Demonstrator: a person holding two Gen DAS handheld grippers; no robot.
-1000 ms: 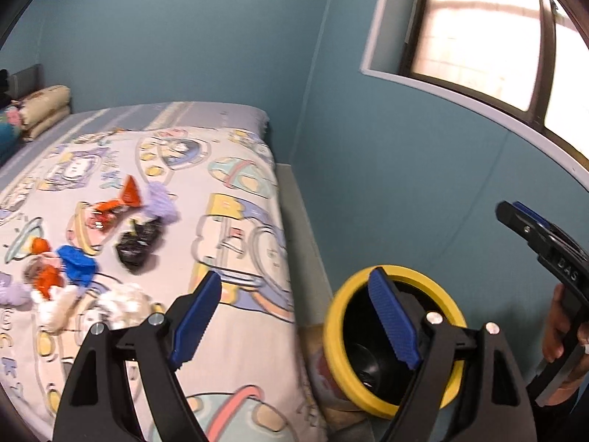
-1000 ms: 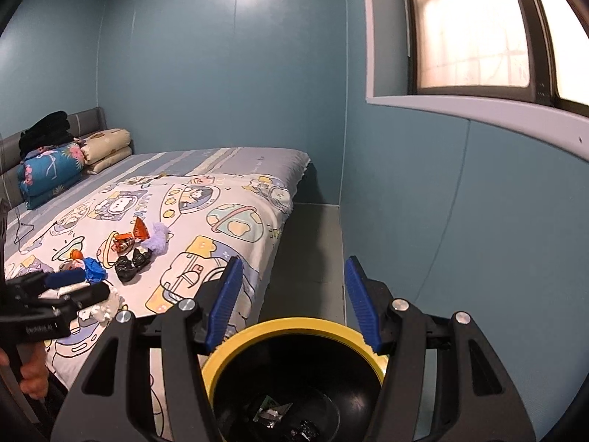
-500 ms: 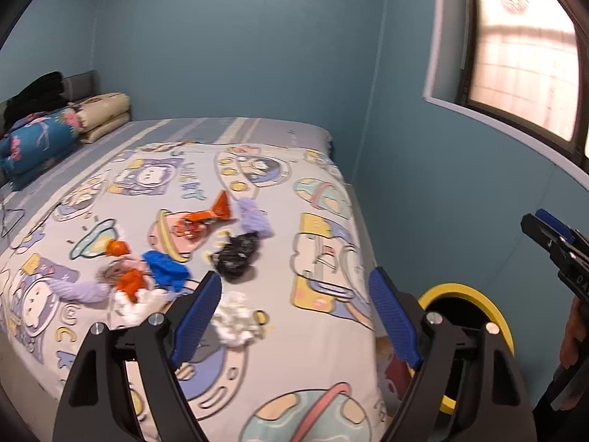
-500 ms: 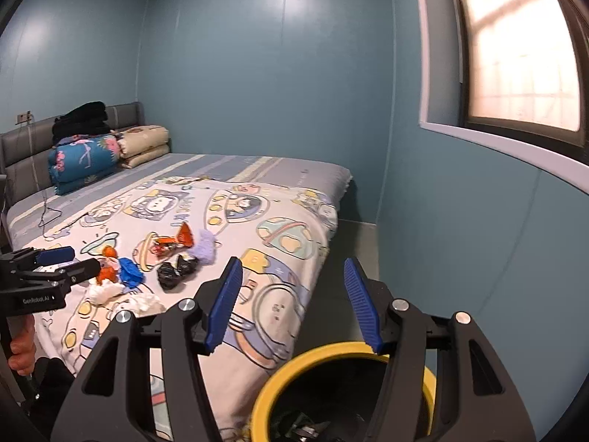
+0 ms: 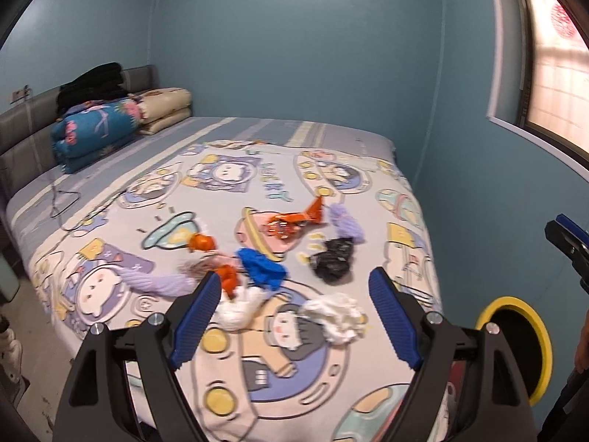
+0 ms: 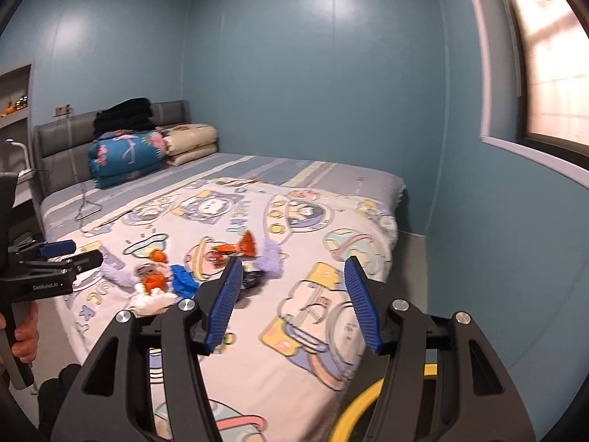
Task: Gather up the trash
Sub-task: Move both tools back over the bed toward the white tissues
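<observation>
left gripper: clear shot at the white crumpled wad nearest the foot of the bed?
Probably yes. Left gripper is open and empty, the white wad lies uncovered on the bedspread right ahead of it.

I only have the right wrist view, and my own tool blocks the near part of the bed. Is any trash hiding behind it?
Observer: Yes. A white crumpled wad lies near the bed's edge, apart from the main pile.
Operator: And the bin? I see only a sliver of yellow.
Observer: The yellow-rimmed bin stands on the floor beside the bed, on the window side, to the right of that wad.
Operator: Is the left tool carrying anything?
Observer: No. The left tool is open, with nothing between its pads.
</observation>
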